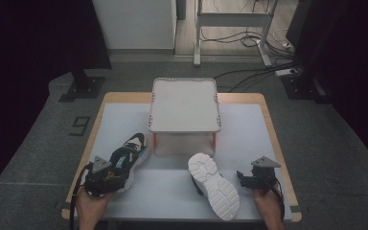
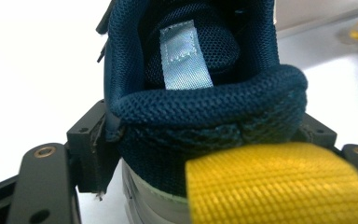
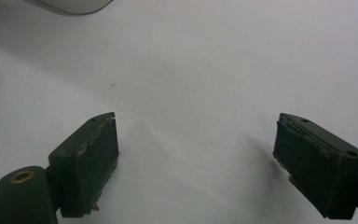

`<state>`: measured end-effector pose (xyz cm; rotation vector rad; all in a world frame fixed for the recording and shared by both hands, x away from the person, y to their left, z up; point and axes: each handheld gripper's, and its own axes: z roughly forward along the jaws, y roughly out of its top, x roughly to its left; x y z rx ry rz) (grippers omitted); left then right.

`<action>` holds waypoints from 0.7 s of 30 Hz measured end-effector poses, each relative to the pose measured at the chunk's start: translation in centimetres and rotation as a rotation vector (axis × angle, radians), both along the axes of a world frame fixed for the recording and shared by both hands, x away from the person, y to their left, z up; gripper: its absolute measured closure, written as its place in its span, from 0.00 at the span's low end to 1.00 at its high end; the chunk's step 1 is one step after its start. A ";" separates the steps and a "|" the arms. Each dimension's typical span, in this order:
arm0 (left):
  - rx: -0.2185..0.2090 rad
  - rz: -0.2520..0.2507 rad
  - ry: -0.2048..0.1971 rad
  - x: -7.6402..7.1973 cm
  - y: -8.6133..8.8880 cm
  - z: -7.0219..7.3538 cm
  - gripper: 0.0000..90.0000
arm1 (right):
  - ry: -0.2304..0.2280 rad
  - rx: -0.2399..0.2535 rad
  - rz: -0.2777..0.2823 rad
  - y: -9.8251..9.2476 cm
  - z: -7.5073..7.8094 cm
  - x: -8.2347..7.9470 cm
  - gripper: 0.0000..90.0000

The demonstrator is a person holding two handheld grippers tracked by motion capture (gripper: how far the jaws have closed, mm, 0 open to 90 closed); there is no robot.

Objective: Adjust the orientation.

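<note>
Left gripper [image 1: 106,178]: lower left of the high view, jaws clamped on the heel of the dark blue shoe [image 1: 127,155], which is upright with its toe pointing to the upper right.
White shoe [image 1: 214,184]: lower centre, sole up on the counter [image 1: 249,139].
Right gripper [image 1: 255,178]: lower right, jaws wide apart, holding nothing.

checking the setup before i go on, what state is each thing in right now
left gripper: shut on the heel of the dark sneaker
dark sneaker: upright, toe toward the rack
white sneaker: tipped over, sole showing, not held
right gripper: open, nothing between its jaws
rack: upright on the table, top shelf bare
</note>
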<state>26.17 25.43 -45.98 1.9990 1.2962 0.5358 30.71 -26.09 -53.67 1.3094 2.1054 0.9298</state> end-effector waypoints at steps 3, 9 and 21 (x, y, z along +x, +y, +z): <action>-0.002 -0.021 0.001 -0.4 -0.7 0.1 0.28 | 0.002 -0.001 0.001 0.0 0.0 0.0 0.15; -0.009 -0.060 0.001 -0.7 -2.4 0.5 0.28 | 0.000 -0.003 0.001 0.0 0.0 0.0 0.15; 0.026 -0.098 -0.025 1.0 -6.5 1.2 0.28 | -0.001 -0.003 0.002 0.0 0.0 0.0 0.15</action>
